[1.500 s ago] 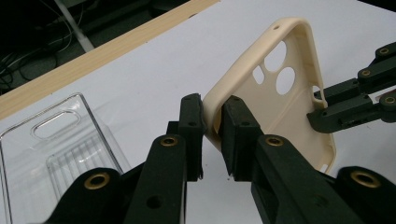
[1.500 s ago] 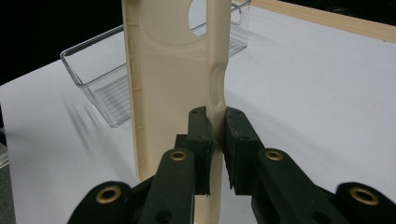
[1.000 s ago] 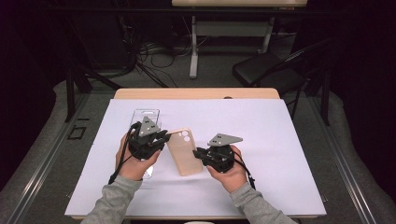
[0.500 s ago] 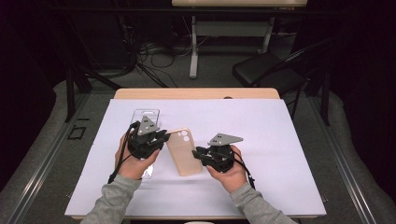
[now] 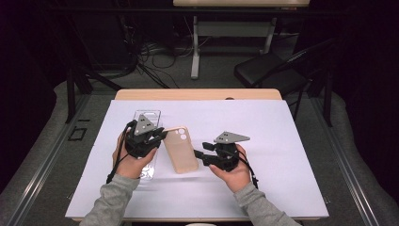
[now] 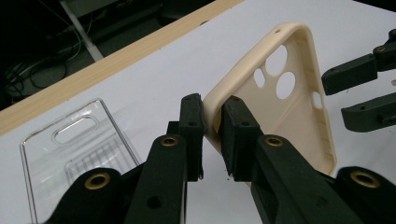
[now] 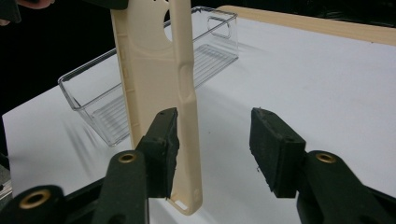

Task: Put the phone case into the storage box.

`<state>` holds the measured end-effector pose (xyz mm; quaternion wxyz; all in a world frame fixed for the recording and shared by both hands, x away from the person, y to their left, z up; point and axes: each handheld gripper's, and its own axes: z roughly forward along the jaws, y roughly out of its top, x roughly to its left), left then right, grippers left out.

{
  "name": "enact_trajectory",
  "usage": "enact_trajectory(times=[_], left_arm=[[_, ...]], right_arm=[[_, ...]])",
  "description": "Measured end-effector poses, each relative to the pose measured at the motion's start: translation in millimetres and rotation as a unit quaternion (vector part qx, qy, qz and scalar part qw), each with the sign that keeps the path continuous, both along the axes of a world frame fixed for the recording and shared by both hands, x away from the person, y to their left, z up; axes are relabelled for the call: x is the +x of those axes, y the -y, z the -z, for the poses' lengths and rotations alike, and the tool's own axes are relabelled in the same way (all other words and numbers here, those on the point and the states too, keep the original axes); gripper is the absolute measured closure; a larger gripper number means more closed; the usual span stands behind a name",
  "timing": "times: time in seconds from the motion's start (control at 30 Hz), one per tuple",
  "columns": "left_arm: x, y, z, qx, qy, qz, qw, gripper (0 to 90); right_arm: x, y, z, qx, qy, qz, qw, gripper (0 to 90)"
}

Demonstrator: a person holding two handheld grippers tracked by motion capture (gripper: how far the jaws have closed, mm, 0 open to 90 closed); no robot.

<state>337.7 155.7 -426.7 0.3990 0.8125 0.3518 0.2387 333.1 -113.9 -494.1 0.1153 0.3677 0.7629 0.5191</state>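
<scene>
One beige case is hanging over the white sheet, beside one clear tray. The left gripper is clamping its rim; the right gripper, jaws just opening, is releasing it.

Bright, even light from above on the white table cover; dark and murky beyond the far edge. Soft, short shadows under the beige phone case and the clear tray. Faint glare on the tray's walls. Slightly soft throughout, nearest black jaws out of focus.
</scene>
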Motion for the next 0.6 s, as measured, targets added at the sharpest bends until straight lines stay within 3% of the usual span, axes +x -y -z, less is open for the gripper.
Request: enact_trajectory(times=[0.23, 0.6], left_arm=[[4.3, -2.6, 0.1, -0.005, 0.013, 0.003, 0.9999, 79.4], [11.0, -8.8, 1.2, -0.018, 0.027, 0.010, 0.9994, 79.4]], right_arm=[[3.0, 2.4, 0.7, -0.001, 0.002, 0.001, 1.0000, 44.4], [9.4, 15.1, -0.9, -0.008, 0.020, 0.006, 0.9998, 45.8]])
